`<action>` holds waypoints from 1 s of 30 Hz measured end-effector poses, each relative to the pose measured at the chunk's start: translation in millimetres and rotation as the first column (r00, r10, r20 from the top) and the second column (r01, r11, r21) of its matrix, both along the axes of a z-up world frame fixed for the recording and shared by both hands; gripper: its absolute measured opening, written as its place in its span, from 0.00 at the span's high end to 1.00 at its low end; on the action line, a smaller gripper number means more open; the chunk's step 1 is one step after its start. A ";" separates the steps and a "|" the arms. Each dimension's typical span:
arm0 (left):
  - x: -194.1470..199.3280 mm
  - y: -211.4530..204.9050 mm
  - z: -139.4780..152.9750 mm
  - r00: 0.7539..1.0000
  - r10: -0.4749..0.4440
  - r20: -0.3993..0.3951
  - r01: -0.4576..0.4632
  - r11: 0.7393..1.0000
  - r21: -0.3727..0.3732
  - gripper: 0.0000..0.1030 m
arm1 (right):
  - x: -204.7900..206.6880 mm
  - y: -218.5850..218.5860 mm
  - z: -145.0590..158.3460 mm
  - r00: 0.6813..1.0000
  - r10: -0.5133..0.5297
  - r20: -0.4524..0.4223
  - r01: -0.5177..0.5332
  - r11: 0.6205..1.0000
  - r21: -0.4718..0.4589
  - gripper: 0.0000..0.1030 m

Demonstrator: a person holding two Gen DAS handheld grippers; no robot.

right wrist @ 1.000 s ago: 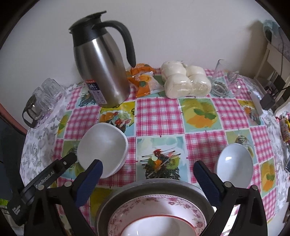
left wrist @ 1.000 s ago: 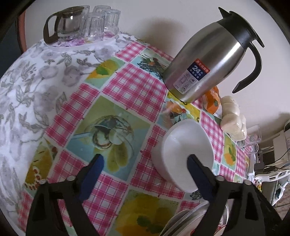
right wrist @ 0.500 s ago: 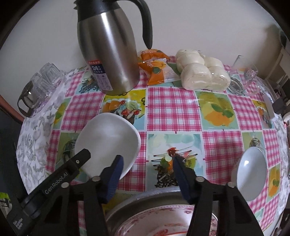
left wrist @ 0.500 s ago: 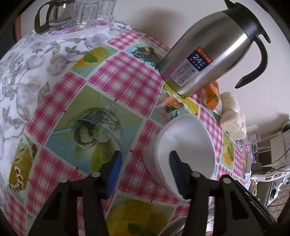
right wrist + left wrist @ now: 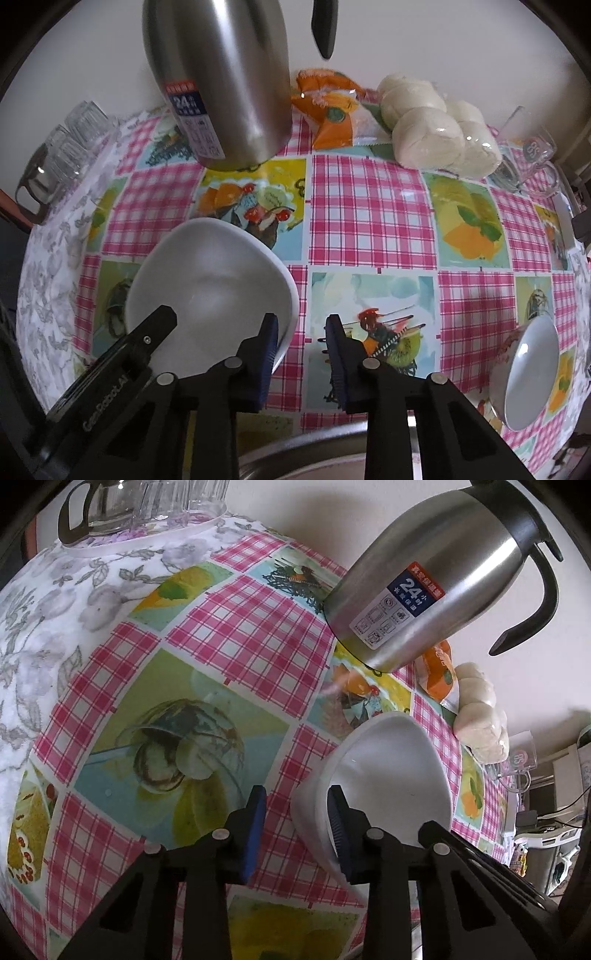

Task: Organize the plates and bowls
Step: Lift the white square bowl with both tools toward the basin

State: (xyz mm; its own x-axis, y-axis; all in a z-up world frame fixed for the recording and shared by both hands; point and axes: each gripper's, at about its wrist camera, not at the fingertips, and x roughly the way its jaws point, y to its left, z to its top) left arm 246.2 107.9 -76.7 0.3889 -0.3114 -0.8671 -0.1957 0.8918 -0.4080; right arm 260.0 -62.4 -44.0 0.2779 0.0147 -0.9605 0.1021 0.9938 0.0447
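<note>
The white squarish bowl (image 5: 207, 280) sits left of the table's centre, in front of the steel thermos jug (image 5: 221, 77). It looks like rigid, glossy, breakable ceramic, so the thin rim is the sensible hold. The left gripper (image 5: 297, 829) straddles that rim, narrowed but apparently not yet pinching. The right gripper (image 5: 301, 360) is partly closed on nothing beside it. A patterned bowl (image 5: 528, 373) lies tilted near the right edge. The metal basin (image 5: 314, 458) at the near edge is cut off, its contents unseen.
</note>
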 end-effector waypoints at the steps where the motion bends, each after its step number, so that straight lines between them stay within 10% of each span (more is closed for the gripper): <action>1: 0.9 0.3 -0.7 1.000 0.002 -0.004 -0.002 1.000 -0.002 0.66 | 2.3 0.5 -2.4 1.000 0.002 -0.007 -0.002 1.000 -0.001 0.74; 14: 3.1 -4.0 -1.9 0.999 -0.033 0.026 0.034 0.999 -0.026 0.81 | 13.8 6.5 -18.5 0.998 0.026 -0.051 -0.026 1.000 0.000 0.88; 30: -14.5 -10.7 44.2 0.988 -0.096 0.124 0.092 0.995 0.034 0.85 | -11.9 -4.2 27.1 0.996 0.020 0.092 -0.028 0.996 0.086 0.89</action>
State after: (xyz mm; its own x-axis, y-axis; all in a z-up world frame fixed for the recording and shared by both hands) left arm 231.7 97.2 -32.5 0.4648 -0.3280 -0.8224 -0.0597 0.9151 -0.3987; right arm 248.1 -66.7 -16.9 0.3630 0.1046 -0.9259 0.0699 0.9878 0.1390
